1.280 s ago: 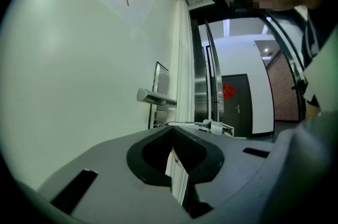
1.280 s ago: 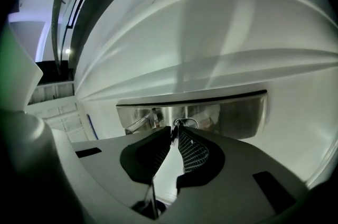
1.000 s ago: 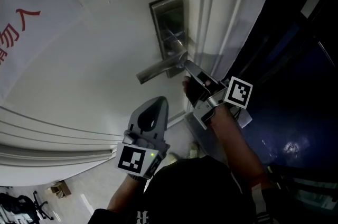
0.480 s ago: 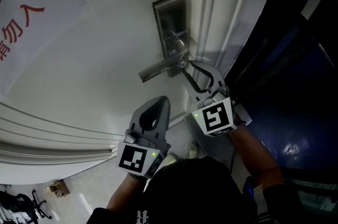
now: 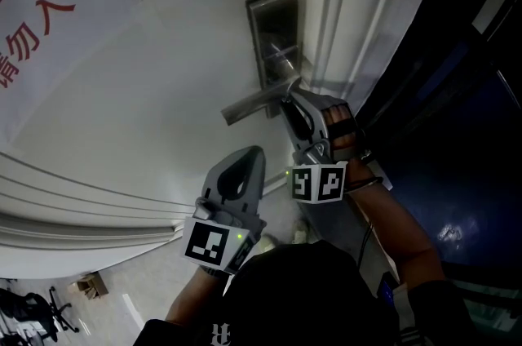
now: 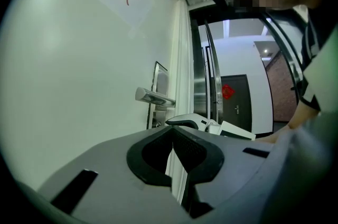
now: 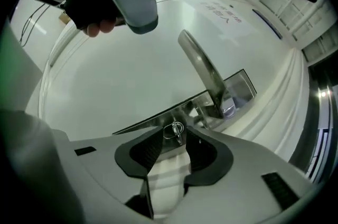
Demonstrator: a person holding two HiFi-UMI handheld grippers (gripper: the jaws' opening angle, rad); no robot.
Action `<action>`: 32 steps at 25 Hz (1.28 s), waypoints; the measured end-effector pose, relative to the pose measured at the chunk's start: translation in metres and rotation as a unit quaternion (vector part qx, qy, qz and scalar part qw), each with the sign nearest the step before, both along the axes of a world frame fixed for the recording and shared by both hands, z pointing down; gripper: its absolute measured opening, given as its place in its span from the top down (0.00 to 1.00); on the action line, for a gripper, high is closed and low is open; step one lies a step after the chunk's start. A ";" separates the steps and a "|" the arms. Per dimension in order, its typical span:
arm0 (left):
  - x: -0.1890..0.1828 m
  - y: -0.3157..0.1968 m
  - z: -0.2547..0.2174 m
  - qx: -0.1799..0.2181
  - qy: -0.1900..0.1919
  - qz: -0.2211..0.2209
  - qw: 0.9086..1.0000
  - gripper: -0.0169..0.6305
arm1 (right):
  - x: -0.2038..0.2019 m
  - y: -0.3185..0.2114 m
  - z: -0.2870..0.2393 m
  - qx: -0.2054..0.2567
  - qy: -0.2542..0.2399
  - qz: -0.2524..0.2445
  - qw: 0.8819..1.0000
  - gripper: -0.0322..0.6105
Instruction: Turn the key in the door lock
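Right gripper (image 5: 288, 101) pinching the key (image 7: 176, 131)
Its wrist is rolled; left gripper (image 5: 252, 152) pressed together, empty, below the door handle (image 5: 251, 102).

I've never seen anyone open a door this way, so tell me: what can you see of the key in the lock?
The key is small and looks like silvery metal, with a thin ring through its head. It sticks out of the steel lock plate, close to the base of the lever handle. Only its head shows; the blade is out of sight. The right tongs close on the head from both sides.
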State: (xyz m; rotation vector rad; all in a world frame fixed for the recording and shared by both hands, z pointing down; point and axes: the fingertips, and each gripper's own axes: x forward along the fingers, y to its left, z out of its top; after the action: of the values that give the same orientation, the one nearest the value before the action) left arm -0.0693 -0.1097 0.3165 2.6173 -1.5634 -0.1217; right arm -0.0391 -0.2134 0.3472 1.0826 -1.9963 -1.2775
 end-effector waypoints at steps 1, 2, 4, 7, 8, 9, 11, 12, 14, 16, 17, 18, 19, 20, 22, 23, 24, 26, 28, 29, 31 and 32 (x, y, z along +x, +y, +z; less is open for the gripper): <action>0.000 0.000 0.000 0.000 0.000 0.000 1.000 0.96 | -0.001 -0.001 0.000 0.005 0.002 0.002 1.000 0.77; -0.001 0.000 0.000 -0.001 0.000 -0.001 1.000 0.96 | -0.001 -0.003 -0.001 0.011 0.003 0.004 1.000 0.77; -0.001 -0.001 0.000 -0.001 0.001 -0.001 1.000 0.96 | -0.002 -0.004 -0.003 0.021 0.003 0.008 1.000 0.77; -0.002 -0.002 0.000 -0.001 0.001 -0.001 1.000 0.96 | -0.005 -0.006 -0.003 0.027 0.003 0.012 1.000 0.78; -0.002 -0.002 0.000 -0.001 0.001 -0.001 1.000 0.96 | -0.005 -0.007 -0.004 0.027 0.001 0.015 1.000 0.79; -0.002 -0.002 -0.001 -0.001 0.001 -0.001 1.000 0.96 | -0.004 -0.007 -0.005 0.027 -0.003 0.018 0.999 0.85; -0.003 -0.003 -0.001 -0.001 0.001 -0.001 1.000 0.96 | -0.003 -0.008 -0.006 0.020 -0.017 0.020 0.999 0.91; -0.003 -0.004 -0.001 -0.001 0.001 -0.001 1.000 0.96 | -0.003 -0.008 -0.006 0.012 -0.027 0.020 0.999 0.91; -0.003 -0.004 -0.001 0.000 0.002 -0.001 1.000 0.96 | -0.002 -0.009 -0.007 -0.017 -0.063 0.016 0.998 0.91; -0.003 -0.004 -0.001 0.000 0.002 0.000 1.000 0.96 | -0.001 -0.010 -0.008 -0.066 -0.119 0.013 0.991 0.92; -0.003 -0.005 -0.001 0.000 0.002 0.000 1.000 0.96 | 0.000 -0.010 -0.009 -0.091 -0.148 0.013 0.985 0.92; -0.003 -0.005 -0.001 0.000 0.002 0.000 1.000 0.96 | 0.000 -0.011 -0.010 -0.112 -0.174 0.012 0.978 0.92; -0.003 -0.005 -0.001 0.000 0.002 0.000 1.000 0.96 | 0.001 -0.011 -0.010 -0.132 -0.198 0.012 0.971 0.92; -0.002 -0.005 -0.001 0.000 0.002 0.001 1.000 0.96 | 0.001 -0.012 -0.011 -0.152 -0.222 0.010 0.963 0.92; -0.002 -0.005 -0.001 0.000 0.002 0.002 1.000 0.96 | 0.002 -0.013 -0.012 -0.194 -0.271 0.004 0.943 0.92; -0.001 -0.005 -0.001 0.000 0.002 0.002 1.000 0.96 | 0.003 -0.014 -0.012 -0.214 -0.294 0.002 0.932 0.92; -0.001 -0.005 -0.001 0.000 0.002 0.002 1.000 0.96 | 0.004 -0.014 -0.011 -0.234 -0.316 -0.001 0.919 0.92; -0.001 -0.004 0.000 -0.001 0.003 0.003 1.000 0.96 | 0.005 -0.015 -0.011 -0.275 -0.363 -0.007 0.890 0.92; -0.001 -0.004 0.000 -0.001 0.002 0.003 1.000 0.96 | 0.007 -0.017 -0.010 -0.311 -0.406 -0.013 0.859 0.92; -0.001 -0.004 -0.001 0.000 0.002 0.003 1.000 0.96 | 0.008 -0.018 -0.010 -0.327 -0.426 -0.017 0.843 0.92; 0.000 -0.003 -0.001 0.001 0.002 0.003 1.000 0.96 | 0.010 -0.019 -0.009 -0.367 -0.467 -0.026 0.804 0.92; 0.000 -0.003 -0.001 0.001 0.002 0.004 1.000 0.96 | 0.010 -0.019 -0.008 -0.389 -0.489 -0.031 0.780 0.92</action>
State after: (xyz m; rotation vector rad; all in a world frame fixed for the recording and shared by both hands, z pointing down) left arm -0.0692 -0.1126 0.3158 2.6220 -1.5533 -0.1274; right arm -0.0287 -0.2327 0.3391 1.3250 -2.8594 0.3363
